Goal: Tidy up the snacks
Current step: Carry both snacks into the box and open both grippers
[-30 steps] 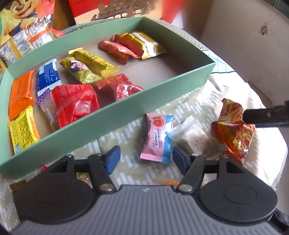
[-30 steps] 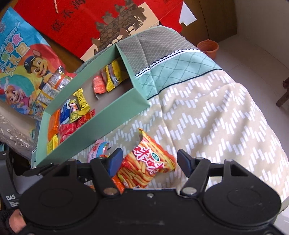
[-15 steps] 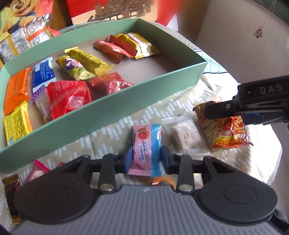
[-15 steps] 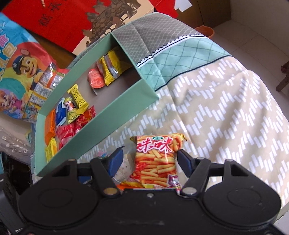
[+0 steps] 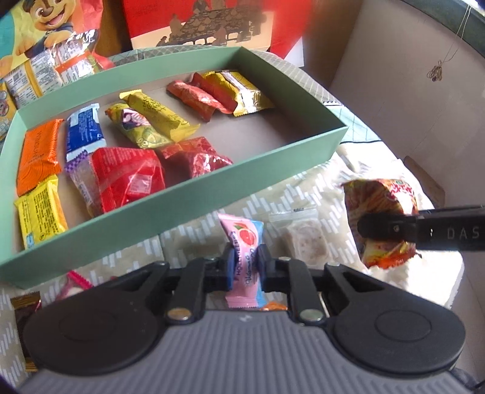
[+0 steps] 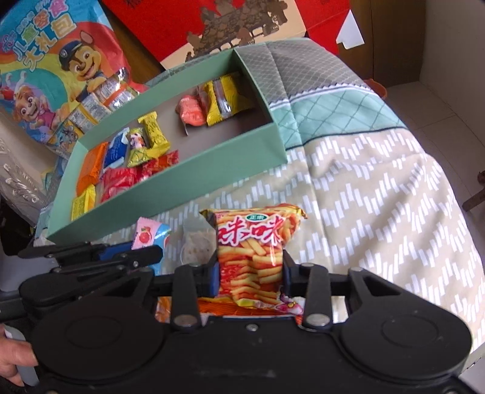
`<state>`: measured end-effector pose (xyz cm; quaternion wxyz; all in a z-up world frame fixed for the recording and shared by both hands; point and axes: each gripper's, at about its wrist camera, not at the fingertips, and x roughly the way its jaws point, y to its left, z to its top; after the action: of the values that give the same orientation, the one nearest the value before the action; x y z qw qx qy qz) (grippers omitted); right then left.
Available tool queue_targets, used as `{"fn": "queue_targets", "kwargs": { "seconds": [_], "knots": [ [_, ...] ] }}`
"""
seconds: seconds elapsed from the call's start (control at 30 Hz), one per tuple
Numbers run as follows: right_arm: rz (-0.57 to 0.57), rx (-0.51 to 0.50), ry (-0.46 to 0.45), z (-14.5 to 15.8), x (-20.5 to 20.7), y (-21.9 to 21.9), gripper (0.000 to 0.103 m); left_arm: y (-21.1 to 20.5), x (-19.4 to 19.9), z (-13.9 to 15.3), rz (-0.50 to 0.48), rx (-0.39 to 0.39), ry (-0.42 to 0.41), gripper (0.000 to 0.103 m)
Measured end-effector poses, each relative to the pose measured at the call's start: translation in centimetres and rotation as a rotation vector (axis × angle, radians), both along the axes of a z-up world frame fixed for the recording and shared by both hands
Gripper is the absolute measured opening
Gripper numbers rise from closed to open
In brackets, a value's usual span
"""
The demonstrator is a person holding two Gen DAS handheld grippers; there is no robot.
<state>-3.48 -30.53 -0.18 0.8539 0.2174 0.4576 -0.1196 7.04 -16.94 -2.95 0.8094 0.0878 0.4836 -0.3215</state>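
A green box (image 5: 212, 194) (image 6: 169, 188) on a patterned cloth holds several wrapped snacks. My left gripper (image 5: 245, 266) is shut on a pink and blue candy packet (image 5: 244, 239), held just above the cloth in front of the box's near wall; the packet also shows in the right wrist view (image 6: 148, 236). My right gripper (image 6: 250, 272) is shut on an orange-red bag of fries-shaped snacks (image 6: 254, 245), lifted off the cloth; in the left wrist view the bag (image 5: 379, 206) hangs at the right. A clear packet with a pale cake (image 5: 303, 239) (image 6: 197, 242) lies on the cloth between them.
A cartoon-dog snack bag (image 6: 60, 75) and a red gift box (image 6: 242, 27) stand behind the green box. Small wrapped sweets (image 5: 72, 282) lie on the cloth at the left. The cloth drops away at the right edge (image 6: 424, 212).
Both grippers closed: the left on the pink and blue packet, the right on the fries bag. Both snacks have been lifted off the cloth.
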Motion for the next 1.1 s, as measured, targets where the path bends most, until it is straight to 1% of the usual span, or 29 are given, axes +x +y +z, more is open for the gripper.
{"fn": "queue_targets", "kwargs": {
  "seconds": [0.13,0.2,0.27,0.33,0.4,0.43,0.5,0.6,0.7,0.87,0.93,0.97,1.0,1.03,1.07,1.1],
  "knots": [
    [0.009,-0.004,-0.091,3.0,0.8,-1.0,0.036,0.5,0.2,2.7,0.016,-0.048,-0.007,0.015],
    [0.03,-0.009,-0.127,4.3,1.8,-1.3,0.036,0.4,0.4,4.4,0.021,-0.084,-0.035,0.015],
    [0.049,-0.017,-0.151,5.1,3.1,-1.6,0.036,0.1,1.1,5.9,0.032,-0.113,-0.062,0.015],
    [0.07,-0.026,-0.17,5.6,4.7,-1.8,0.036,-0.2,2.2,7.0,0.045,-0.138,-0.069,0.015],
    [0.085,-0.026,-0.175,5.7,6.5,-2.1,0.036,-1.0,3.5,7.7,0.063,-0.135,-0.098,0.015],
    [0.096,-0.023,-0.171,5.6,7.6,-2.3,0.036,-1.4,4.2,7.7,0.069,-0.132,-0.102,0.015],
    [0.116,-0.022,-0.156,5.1,9.7,-2.6,0.036,-2.3,5.8,7.2,0.082,-0.128,-0.079,0.015],
    [0.141,-0.028,-0.123,4.0,12.4,-3.1,0.036,-3.5,7.6,5.6,0.105,-0.109,-0.05,0.015],
    [0.156,-0.027,-0.101,3.0,14.0,-3.5,0.036,-4.2,8.9,4.0,0.119,-0.096,-0.013,0.015],
    [0.171,-0.016,-0.081,1.7,15.6,-4.1,0.037,-5.2,9.9,2.6,0.117,-0.079,0.004,0.015],
    [0.174,-0.01,-0.085,1.6,16.1,-4.2,0.039,-5.6,10.2,2.2,0.12,-0.072,0.006,0.016],
    [0.173,0.001,-0.094,1.7,16.1,-4.3,0.044,-5.7,10.4,2.0,0.129,-0.061,0.002,0.025],
    [0.17,0.012,-0.108,2.0,15.9,-4.5,0.06,-5.8,10.4,1.9,0.132,-0.054,0.0,0.046],
    [0.167,0.015,-0.128,2.3,15.7,-4.6,0.067,-5.8,10.4,1.8,0.136,-0.048,-0.005,0.06],
    [0.164,0.012,-0.147,2.6,15.6,-4.6,0.083,-5.9,10.3,1.8,0.142,-0.043,-0.019,0.077],
    [0.165,0.006,-0.163,2.9,15.4,-4.7,0.093,-5.8,10.1,1.8,0.148,-0.037,-0.031,0.087]
  ]
}}
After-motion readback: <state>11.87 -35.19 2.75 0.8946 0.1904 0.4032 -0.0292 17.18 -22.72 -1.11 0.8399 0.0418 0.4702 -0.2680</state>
